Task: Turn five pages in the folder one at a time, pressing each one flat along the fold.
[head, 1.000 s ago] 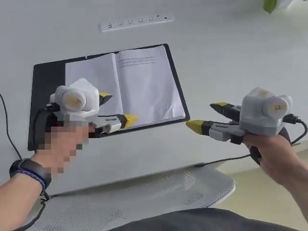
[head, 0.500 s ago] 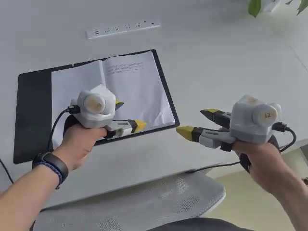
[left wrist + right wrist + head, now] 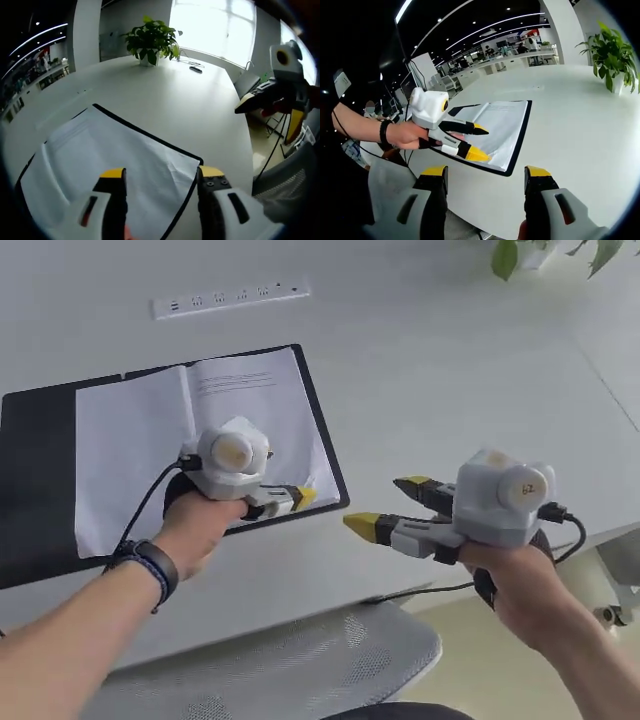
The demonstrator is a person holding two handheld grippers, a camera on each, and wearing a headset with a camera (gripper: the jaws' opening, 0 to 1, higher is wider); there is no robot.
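At the near edge of the table (image 3: 450, 370), above the mesh back of a chair (image 3: 300, 660), I hold a tool in each hand, both with jaws spread wide and gripping nothing. My right tool (image 3: 386, 503) hangs over the table's front edge, off to the right of the folder (image 3: 35, 470) and well apart from it. My left tool (image 3: 295, 497), held by the hand with the dark wristband (image 3: 145, 562), sits over the folder's near right corner. In the left gripper view its jaws (image 3: 161, 172) frame the lower corner of the right-hand page (image 3: 135, 160), though I cannot tell whether they touch the paper. The black folder lies open and flat on the table, a left-hand page (image 3: 125, 460) and the printed right-hand page (image 3: 255, 410) meeting at the fold, with bare black cover showing to the left. No sheet is lifted or curled, and neither tool is on the fold. How many of the five pages have gone over I cannot count from here. By my judgement the job stands between turns, with the next page to be picked up at that corner and then pressed down. Beyond the folder a white power strip (image 3: 230, 298) lies on the table, and a potted plant (image 3: 520, 252) stands at the far end.
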